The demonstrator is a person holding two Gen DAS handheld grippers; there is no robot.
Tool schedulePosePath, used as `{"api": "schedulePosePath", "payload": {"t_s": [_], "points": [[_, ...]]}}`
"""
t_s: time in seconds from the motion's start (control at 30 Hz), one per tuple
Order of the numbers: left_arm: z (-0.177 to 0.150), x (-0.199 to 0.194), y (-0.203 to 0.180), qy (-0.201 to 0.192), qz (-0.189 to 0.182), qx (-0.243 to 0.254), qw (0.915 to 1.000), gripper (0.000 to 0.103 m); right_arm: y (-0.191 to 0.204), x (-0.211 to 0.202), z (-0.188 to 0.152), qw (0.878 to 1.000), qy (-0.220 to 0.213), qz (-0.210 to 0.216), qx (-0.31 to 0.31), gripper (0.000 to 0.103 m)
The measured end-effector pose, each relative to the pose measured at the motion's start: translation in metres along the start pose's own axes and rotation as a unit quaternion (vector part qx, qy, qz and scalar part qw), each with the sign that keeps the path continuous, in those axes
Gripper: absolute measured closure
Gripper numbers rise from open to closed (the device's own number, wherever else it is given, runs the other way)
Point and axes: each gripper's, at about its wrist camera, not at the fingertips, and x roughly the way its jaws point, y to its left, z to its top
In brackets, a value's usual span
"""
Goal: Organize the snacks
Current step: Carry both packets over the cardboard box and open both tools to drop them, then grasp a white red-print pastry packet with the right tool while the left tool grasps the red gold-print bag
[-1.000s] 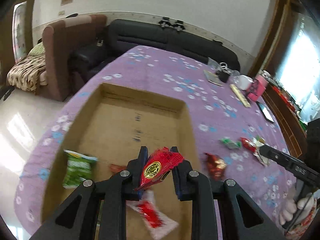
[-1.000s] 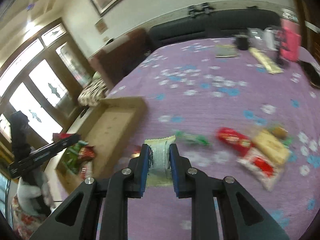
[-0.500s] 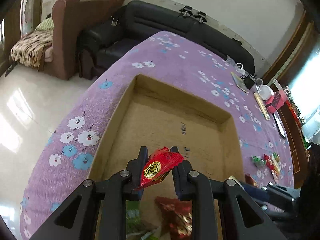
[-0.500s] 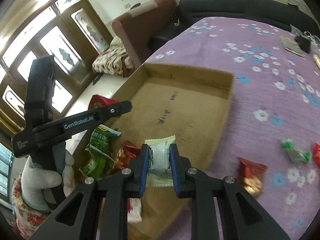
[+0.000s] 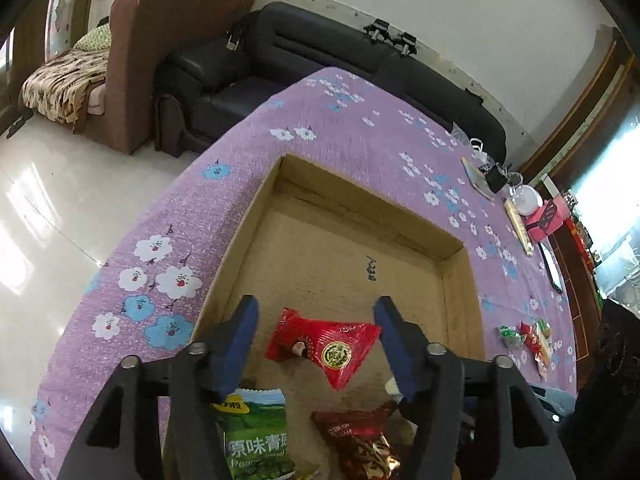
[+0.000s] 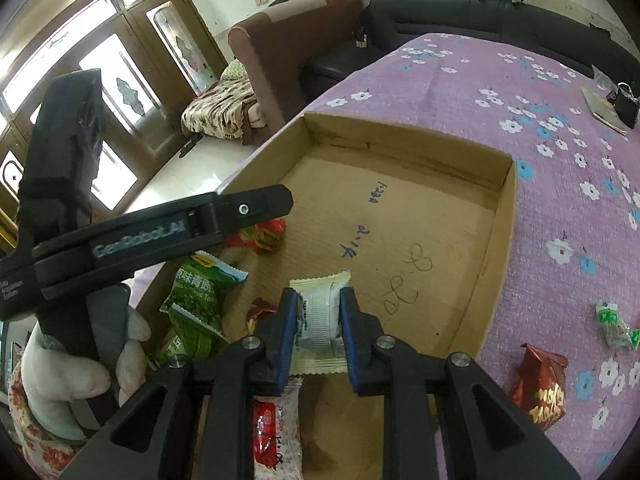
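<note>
left gripper [image 5: 316, 332] has opened, red packet [image 5: 326, 346] dropped in box [image 5: 456, 280] | right gripper [image 6: 318, 324] clamps white packet [image 6: 320, 316] | risk: grippers collide, both crowd one corner

Snacks partly gathered in the cardboard box [image 6: 496, 216], a few left on the purple worktop [image 6: 552, 184].

In the box: red triangular packet [image 5: 324, 346] with a gold round emblem, lying flat between the spread left tongs [image 5: 316, 336], touching neither finger; green pea bag [image 5: 256, 436] near the front edge; dark red foil packet [image 5: 364, 440] beside it; clear packet with red print [image 6: 276, 428] at the front. Clamped upright in the right tongs [image 6: 320, 316]: white wafer-style packet [image 6: 320, 308], over the box floor. Out on the worktop, right of the box: red foil bag [image 6: 540, 388] and small green-white candy [image 6: 612, 322], apart from each other.
</note>
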Motion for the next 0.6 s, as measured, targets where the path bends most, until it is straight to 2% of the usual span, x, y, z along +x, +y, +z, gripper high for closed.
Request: {"api": "schedulePosePath", "payload": {"t_s": [0.1,0.23,0.37,0.53,0.6], "points": [[0.0,-0.01,0.001,-0.011,-0.01,-0.015,0.9998,0.033,0.0,-0.009,0.0,1.0,-0.013,0.002,-0.001,0.07],[-0.001,-0.027,-0.002,-0.03,-0.028,-0.026,0.9988,0.033,0.0,-0.028,0.001,0.999,-0.032,0.003,-0.004,0.069],[-0.007,-0.05,-0.017,-0.061,-0.072,-0.025,0.9952,0.033,-0.012,-0.056,0.0,0.998,-0.057,0.007,0.008,0.068],[-0.018,-0.075,-0.048,-0.074,-0.136,-0.017,0.9877,0.033,-0.055,-0.107,-0.014,0.994,-0.107,-0.019,0.033,0.05],[-0.024,-0.078,-0.066,-0.07,-0.148,-0.005,0.9866,0.033,-0.086,-0.128,-0.023,0.99,-0.121,-0.038,0.059,0.049]]}}
